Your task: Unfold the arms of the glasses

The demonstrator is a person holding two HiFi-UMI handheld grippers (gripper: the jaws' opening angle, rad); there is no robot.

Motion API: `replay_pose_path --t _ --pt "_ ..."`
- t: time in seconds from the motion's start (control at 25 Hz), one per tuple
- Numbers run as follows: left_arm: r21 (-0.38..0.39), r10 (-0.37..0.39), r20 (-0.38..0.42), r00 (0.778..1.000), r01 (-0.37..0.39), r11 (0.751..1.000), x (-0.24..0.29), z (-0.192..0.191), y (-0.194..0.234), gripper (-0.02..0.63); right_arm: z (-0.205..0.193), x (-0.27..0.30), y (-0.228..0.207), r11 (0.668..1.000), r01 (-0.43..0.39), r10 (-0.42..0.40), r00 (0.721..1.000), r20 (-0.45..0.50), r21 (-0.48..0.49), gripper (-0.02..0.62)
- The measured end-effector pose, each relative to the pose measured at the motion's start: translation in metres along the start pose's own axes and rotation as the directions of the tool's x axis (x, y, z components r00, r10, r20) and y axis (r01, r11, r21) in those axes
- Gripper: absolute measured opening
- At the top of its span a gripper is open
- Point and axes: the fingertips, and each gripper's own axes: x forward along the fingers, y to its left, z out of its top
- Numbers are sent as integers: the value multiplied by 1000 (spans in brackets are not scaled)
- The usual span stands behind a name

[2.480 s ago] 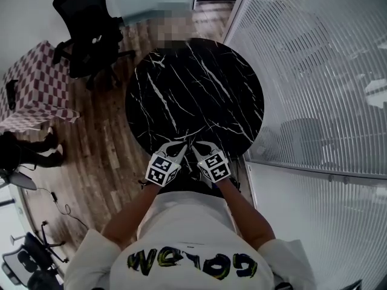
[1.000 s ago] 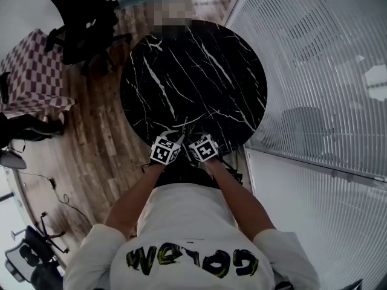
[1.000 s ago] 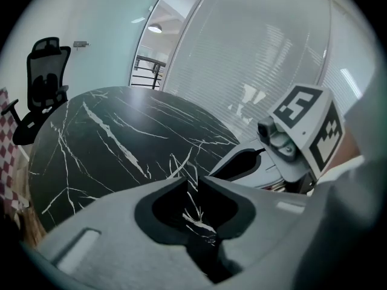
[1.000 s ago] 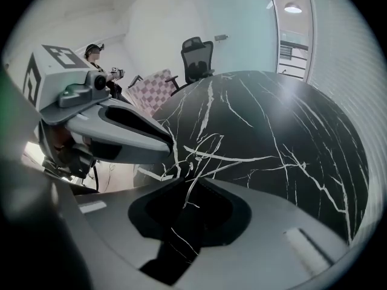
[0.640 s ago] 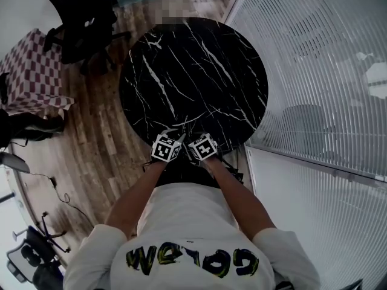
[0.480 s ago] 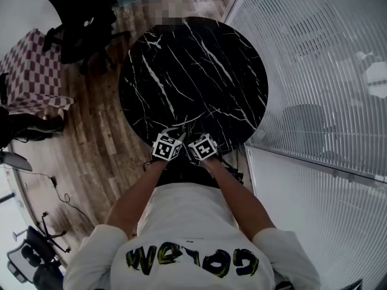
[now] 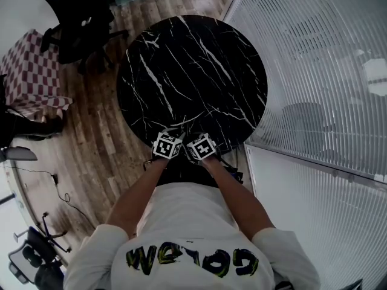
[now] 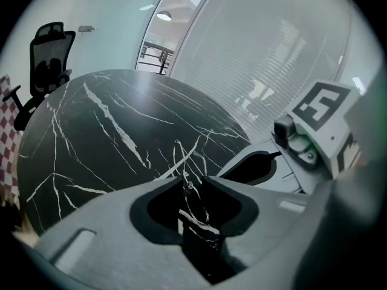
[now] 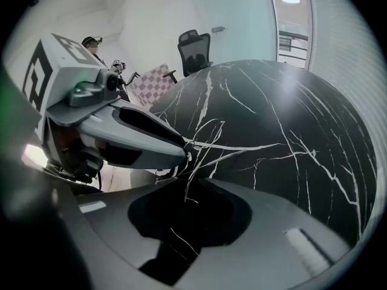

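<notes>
The glasses (image 8: 188,189) are thin wire and clear lens, hard to make out against the black marble table (image 7: 193,71). In the left gripper view they stand between the tips of my left gripper (image 8: 191,179), with a gap on both sides. In the right gripper view a thin wire of the glasses (image 9: 188,186) runs between the tips of my right gripper (image 9: 192,183), which close on it. Both grippers (image 7: 181,135) (image 7: 190,136) meet tip to tip at the table's near edge. The right gripper's finger (image 8: 248,165) lies just right of the left jaws.
A black office chair (image 7: 78,17) and a checkered seat (image 7: 33,71) stand on the wooden floor to the left. A slatted glass wall (image 7: 314,71) runs along the right. Cables lie on the floor at lower left.
Since the earliest frame the two grippers have drawn together until their tips meet at the near table edge. Over the last second they have stayed almost in place.
</notes>
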Motion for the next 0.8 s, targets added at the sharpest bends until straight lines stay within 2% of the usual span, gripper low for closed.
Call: replay_pose_path --t 0.4,0.8 --pt "-28 -7 -4 1000 7 1000 3 -1 -1 87 -2 4 -2 1000 -6 6 1000 15 2 67" --pt "-51 2 10 1000 -2 999 1 -1 2 67 -3 0 3 1000 -7 7 1000 5 -3 37"
